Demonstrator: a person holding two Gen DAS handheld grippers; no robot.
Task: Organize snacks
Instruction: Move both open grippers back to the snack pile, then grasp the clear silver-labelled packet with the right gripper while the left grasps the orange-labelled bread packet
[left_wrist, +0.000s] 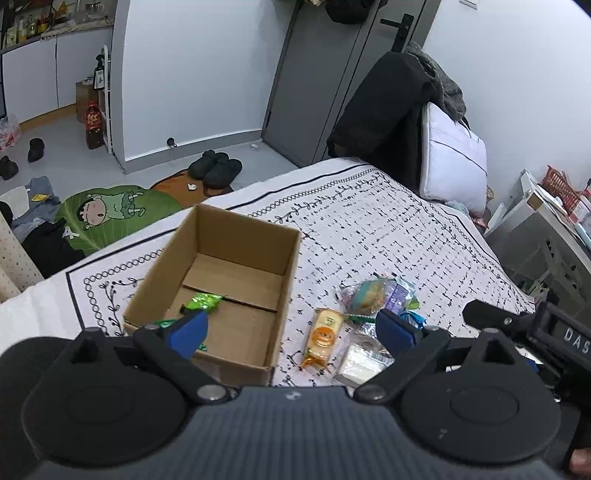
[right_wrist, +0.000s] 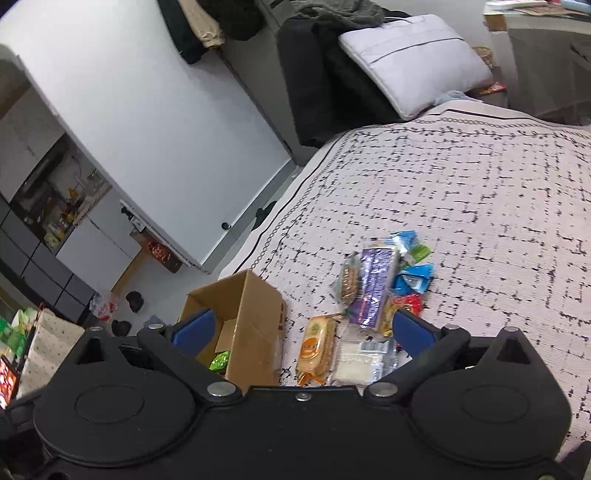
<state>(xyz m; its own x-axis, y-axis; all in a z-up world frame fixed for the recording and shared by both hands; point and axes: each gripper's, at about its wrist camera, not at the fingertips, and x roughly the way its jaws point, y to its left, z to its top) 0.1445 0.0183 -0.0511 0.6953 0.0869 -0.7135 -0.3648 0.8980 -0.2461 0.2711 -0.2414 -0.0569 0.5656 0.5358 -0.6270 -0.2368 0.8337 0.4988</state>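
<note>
Both the left gripper and right gripper are hovering with jaws apart, gripping nothing, above the cardboard box and snack pile on the bed.

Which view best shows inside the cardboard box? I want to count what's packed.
The left wrist view: it looks down into the cardboard box, showing its floor and green snack packets. The right wrist view shows mostly its outer wall, one finger blocking the inside.
</note>
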